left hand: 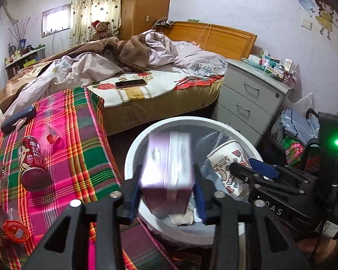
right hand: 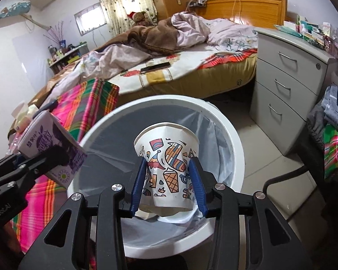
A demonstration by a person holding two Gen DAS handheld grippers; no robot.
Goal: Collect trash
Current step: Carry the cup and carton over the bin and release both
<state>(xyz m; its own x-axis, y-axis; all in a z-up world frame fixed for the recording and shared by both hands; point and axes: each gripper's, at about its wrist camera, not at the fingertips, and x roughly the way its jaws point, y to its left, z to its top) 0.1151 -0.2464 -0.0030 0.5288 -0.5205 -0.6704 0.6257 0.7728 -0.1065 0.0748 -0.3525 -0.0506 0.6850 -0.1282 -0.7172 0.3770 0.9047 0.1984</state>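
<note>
Two pieces of trash hang over the white bin [left hand: 133, 153], neither yet inside. The left gripper [left hand: 166, 193] brackets a purple carton [left hand: 166, 162], which is smeared with blur. Its pads seem to stand just off the carton's sides, so I judge it let go (not certain). The right gripper [right hand: 169, 180] pinches a printed paper cup [right hand: 169, 157] at a narrow spread, its wall dented, above the liner. Crumpled paper already lies at the bottom. On the plaid cloth [left hand: 78, 135] a red can [left hand: 32, 164], a red-lidded tub [left hand: 17, 232] and a clear plastic cup [left hand: 53, 135] remain, so the job looks roughly half done.
</note>
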